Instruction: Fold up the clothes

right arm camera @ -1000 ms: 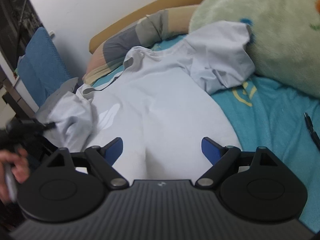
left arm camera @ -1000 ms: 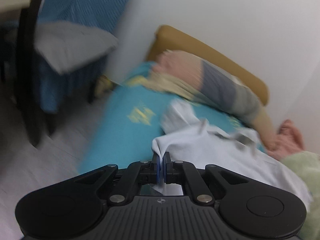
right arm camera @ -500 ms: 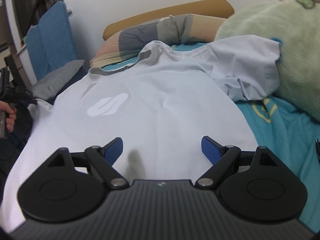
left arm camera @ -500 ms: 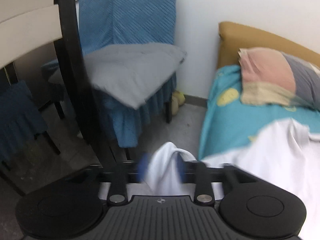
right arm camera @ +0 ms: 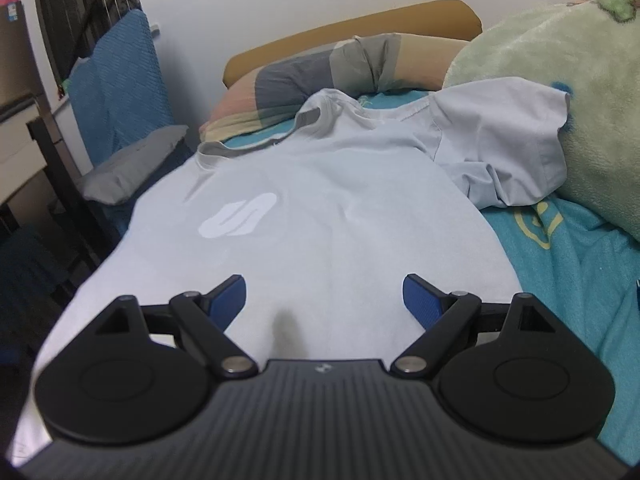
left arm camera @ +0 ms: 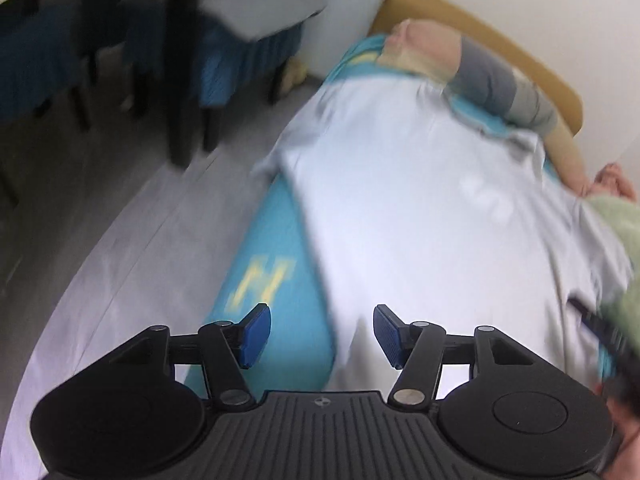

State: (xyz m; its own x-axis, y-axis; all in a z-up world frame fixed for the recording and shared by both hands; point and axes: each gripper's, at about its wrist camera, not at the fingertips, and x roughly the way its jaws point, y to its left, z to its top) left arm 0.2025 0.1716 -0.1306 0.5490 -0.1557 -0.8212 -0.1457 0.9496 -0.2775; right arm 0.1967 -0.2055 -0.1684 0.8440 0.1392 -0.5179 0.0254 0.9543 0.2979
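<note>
**Released cloth: spreading step done, first fold pending**

Since a second ago, fabric has been dropped by left gripper (left arm camera: 322, 334), now wide. Right gripper (right arm camera: 324, 300) wide, empty. T-shirt (right arm camera: 320, 216) laid flat on bed (right arm camera: 568, 264). Sleeve (right arm camera: 504, 152), bunched at 2 o'clock, is judged next.

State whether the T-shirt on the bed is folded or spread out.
Spread out: the T-shirt lies flat, logo up, one sleeve bunched against the green blanket.

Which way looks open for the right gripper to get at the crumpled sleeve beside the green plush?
Probably straight ahead and rightward: the right gripper is open above the shirt, and nothing lies between it and the sleeve.
</note>
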